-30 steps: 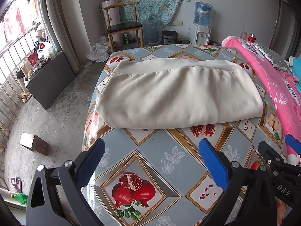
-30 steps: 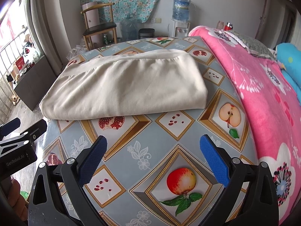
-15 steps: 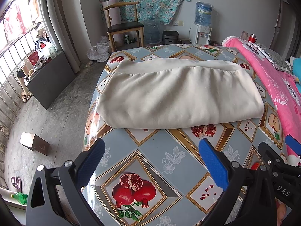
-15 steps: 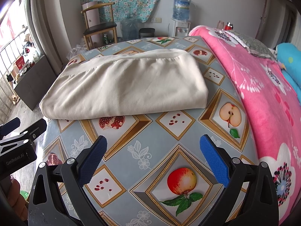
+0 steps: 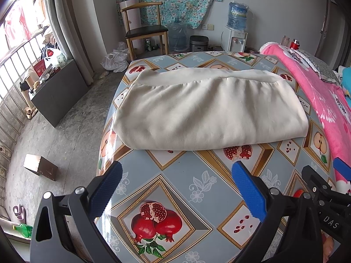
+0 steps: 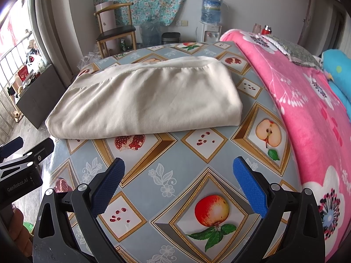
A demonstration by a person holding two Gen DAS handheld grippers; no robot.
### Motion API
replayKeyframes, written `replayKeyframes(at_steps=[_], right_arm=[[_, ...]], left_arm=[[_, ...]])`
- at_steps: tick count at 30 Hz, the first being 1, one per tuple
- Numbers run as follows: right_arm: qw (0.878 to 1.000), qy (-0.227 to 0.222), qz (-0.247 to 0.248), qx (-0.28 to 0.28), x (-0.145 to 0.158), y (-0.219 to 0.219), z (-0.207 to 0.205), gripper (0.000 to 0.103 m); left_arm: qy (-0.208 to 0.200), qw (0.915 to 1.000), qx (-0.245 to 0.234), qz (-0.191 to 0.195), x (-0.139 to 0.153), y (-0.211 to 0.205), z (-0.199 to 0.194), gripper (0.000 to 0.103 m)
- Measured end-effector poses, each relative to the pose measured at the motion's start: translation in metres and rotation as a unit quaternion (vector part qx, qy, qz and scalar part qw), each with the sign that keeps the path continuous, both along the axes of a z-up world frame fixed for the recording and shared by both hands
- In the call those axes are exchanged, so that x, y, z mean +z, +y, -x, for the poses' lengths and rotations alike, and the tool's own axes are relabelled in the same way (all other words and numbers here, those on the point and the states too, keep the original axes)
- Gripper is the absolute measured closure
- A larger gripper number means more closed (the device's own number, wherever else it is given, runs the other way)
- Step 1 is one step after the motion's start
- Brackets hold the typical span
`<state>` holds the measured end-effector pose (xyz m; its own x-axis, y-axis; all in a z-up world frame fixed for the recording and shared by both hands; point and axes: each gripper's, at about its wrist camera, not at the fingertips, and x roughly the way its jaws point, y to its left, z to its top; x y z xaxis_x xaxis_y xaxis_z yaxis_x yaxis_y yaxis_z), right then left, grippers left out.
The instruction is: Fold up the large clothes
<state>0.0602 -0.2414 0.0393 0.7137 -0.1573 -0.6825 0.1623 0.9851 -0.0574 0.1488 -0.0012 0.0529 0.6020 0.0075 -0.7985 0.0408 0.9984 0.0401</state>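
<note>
A cream garment (image 5: 208, 109) lies folded into a thick rectangle across the far half of the fruit-print tablecloth (image 5: 175, 188); the right wrist view shows the same cream garment (image 6: 149, 100). My left gripper (image 5: 175, 188) hangs open over bare cloth, short of the garment's near edge, holding nothing. My right gripper (image 6: 178, 184) is open too, just as far back and empty. The right gripper's black body (image 5: 324, 188) shows at the right edge of the left view, and the left gripper's body (image 6: 22, 166) at the left edge of the right view.
A pink floral blanket (image 6: 307, 109) covers the right side. The table's left edge drops to a concrete floor with a small box (image 5: 40, 167). Behind stand a wooden chair (image 5: 144, 26), a water dispenser (image 5: 237, 28) and a dark cabinet (image 5: 57, 92).
</note>
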Motion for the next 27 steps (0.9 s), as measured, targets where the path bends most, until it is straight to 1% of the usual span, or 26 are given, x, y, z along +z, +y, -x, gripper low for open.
replayKeyframes(at_steps=[27], right_arm=[[1.0, 0.0, 0.001, 0.0, 0.001, -0.0002, 0.0008, 0.007]], left_arm=[[-0.001, 1.0, 0.0, -0.001, 0.0001, -0.0025, 0.0008, 0.005]])
